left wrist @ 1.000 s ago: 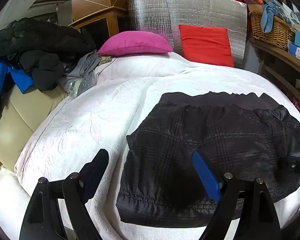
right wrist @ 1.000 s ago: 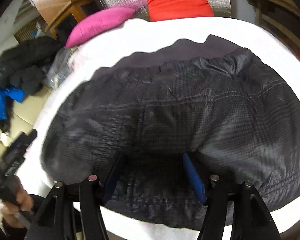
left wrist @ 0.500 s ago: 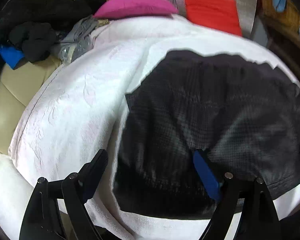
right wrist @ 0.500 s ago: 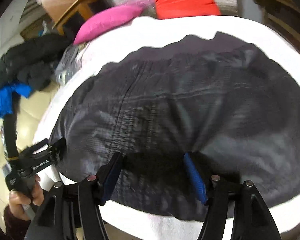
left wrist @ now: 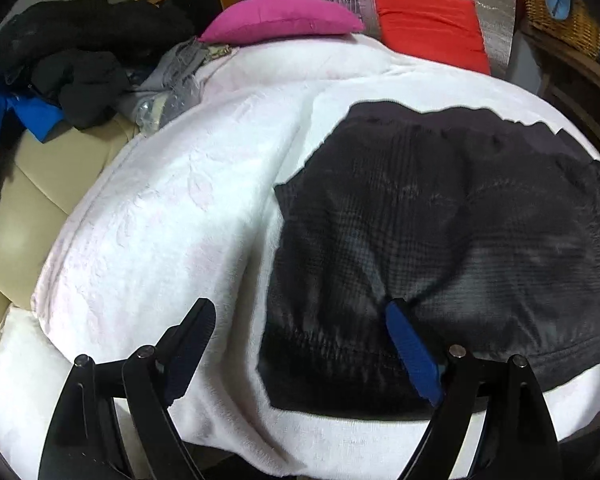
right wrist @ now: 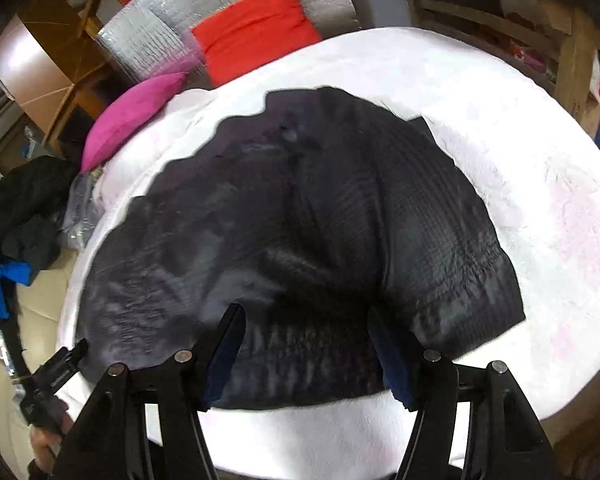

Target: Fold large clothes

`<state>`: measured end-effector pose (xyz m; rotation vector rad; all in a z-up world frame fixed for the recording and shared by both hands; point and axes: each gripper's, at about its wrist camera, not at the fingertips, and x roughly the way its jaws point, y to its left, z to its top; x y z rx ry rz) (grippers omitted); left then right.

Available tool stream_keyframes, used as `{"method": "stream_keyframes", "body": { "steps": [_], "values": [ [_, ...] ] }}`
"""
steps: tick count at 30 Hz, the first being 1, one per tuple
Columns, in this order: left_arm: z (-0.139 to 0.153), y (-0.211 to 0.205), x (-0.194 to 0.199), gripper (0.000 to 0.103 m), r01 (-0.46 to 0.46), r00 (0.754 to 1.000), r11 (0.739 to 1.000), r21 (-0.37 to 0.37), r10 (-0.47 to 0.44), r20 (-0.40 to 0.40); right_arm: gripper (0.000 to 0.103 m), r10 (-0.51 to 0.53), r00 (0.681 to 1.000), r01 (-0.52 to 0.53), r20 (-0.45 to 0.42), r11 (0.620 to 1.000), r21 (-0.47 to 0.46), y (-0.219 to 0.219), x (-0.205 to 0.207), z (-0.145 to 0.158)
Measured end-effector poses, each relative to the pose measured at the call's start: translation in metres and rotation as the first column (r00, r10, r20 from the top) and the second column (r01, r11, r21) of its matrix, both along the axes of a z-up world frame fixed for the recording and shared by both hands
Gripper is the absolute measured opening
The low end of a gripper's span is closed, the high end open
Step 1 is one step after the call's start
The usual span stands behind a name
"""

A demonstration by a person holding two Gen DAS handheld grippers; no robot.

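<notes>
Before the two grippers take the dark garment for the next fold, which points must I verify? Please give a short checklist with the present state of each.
1. Left gripper open, nothing between its fingers: ok.
2. Right gripper open, nothing held: ok.
3. Dark garment lies spread on the white blanket, whole outline in view: ok.
4. Garment's near hem reachable: ok. In both wrist views it lies just ahead of the fingertips.
5. Garment surface smooth: not ok. A ridge of fabric rises in the middle in the right wrist view.
6. Grippers touching the cloth: cannot tell, because the pictures are blurred.
</notes>
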<state>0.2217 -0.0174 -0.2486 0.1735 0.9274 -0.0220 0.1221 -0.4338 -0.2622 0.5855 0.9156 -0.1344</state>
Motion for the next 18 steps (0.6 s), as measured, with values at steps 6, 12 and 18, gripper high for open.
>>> {"method": "stream_keyframes", "body": {
  "steps": [6,12,18],
  "values": [
    [0.064,-0.01,-0.058,0.087,0.032,0.985,0.999,0.019,-0.035,0.171,0.071,0.007,0.992,0.001,0.125,0.998,-0.066,0.023,-0.03,0.064],
    [0.125,-0.012,-0.104,0.088,0.024,0.964,1.0,-0.013,-0.019,0.264,0.072,0.044,0.978,0.016,0.202,0.958,-0.287,0.069,-0.07,0.125],
    [0.185,0.004,-0.147,0.1,0.001,0.924,0.999,-0.052,0.019,0.382,0.072,0.079,0.959,0.035,0.273,0.921,-0.389,0.116,-0.116,0.173]
  ]
}}
